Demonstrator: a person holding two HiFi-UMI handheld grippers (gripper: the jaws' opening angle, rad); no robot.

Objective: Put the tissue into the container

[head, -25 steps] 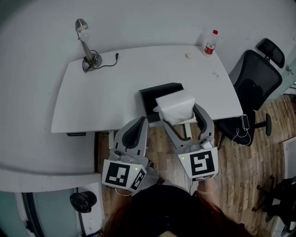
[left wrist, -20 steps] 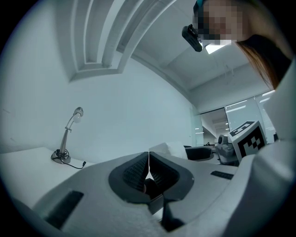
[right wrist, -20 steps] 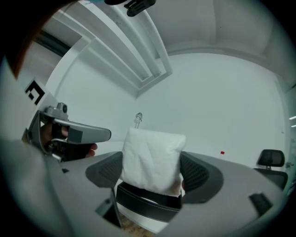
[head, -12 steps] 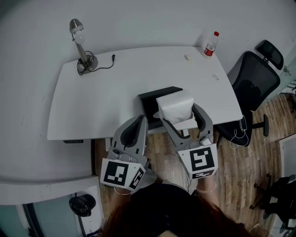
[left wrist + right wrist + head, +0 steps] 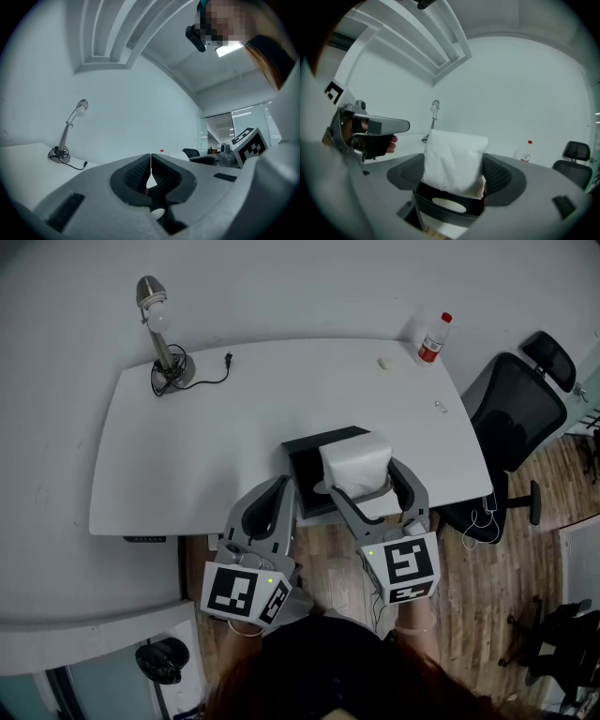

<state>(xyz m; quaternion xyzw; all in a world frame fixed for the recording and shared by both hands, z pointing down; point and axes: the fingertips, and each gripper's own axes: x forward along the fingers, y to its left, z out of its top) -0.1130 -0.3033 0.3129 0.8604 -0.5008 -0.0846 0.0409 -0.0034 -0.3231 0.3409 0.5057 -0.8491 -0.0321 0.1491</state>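
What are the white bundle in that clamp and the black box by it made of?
The tissue looks like soft matte white paper: it is faintly crinkled and dents where the right gripper squeezes it. The container looks like rigid dark plastic, smooth and dull, though that is uncertain.

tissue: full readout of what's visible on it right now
The tissue is a white, soft-looking, pillow-shaped pack with a finely textured, slightly creased surface and no visible print. The right gripper clamps it on two opposite sides, and it stands roughly upright between the pads. In the head view it sits over the near right part of the black container. Whether its underside touches the container cannot be told. Nothing else visibly touches it.
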